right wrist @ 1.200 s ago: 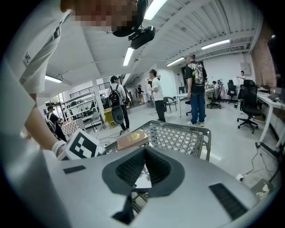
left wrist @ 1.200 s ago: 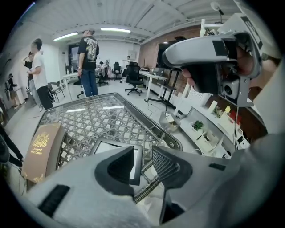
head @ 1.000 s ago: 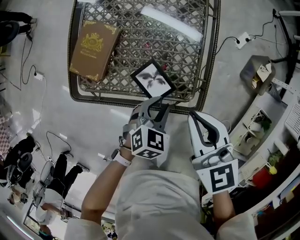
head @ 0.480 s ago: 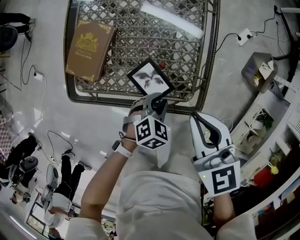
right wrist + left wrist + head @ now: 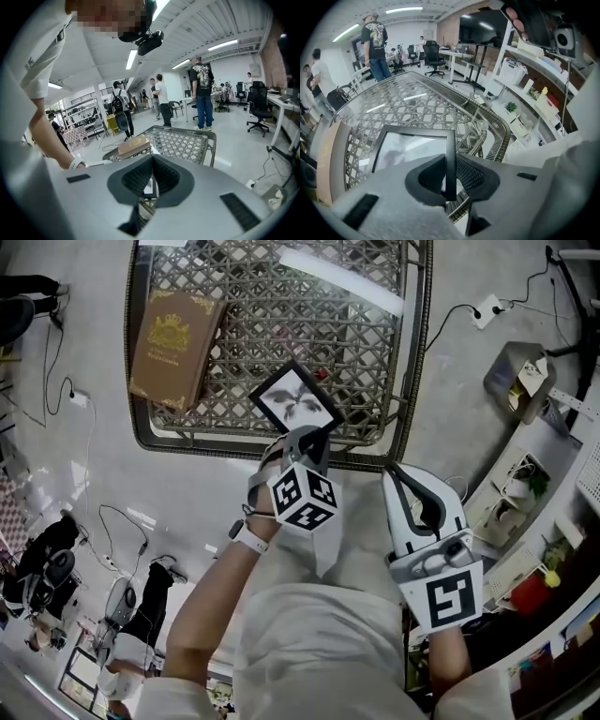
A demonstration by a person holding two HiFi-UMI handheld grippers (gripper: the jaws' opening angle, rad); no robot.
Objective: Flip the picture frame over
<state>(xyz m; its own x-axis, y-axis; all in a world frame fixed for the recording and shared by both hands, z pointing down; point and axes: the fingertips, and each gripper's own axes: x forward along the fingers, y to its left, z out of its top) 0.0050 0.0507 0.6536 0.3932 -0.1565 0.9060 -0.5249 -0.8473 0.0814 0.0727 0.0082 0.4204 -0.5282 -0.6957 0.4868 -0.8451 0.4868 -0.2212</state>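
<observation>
The black picture frame (image 5: 295,401) lies picture up near the front edge of the glass-topped wicker table (image 5: 375,352). My left gripper (image 5: 305,439) points steeply down at the frame's near corner. In the left gripper view the frame (image 5: 412,150) has its right edge standing between the jaws of the left gripper (image 5: 450,159), which are closing; the pads sit close on both sides but do not visibly press. My right gripper (image 5: 398,474) hovers off the table's front edge to the right, shut and empty, its jaws (image 5: 152,157) meeting at the tips.
A brown book (image 5: 173,348) with gold ornament lies at the table's left. A power strip (image 5: 487,310) and cables lie on the floor at the right, with shelves and bins (image 5: 525,484) beyond. Several people stand in the room (image 5: 202,89).
The left gripper has come down onto the frame's near corner and its jaws have narrowed around the frame's edge. The right gripper has stayed put.
</observation>
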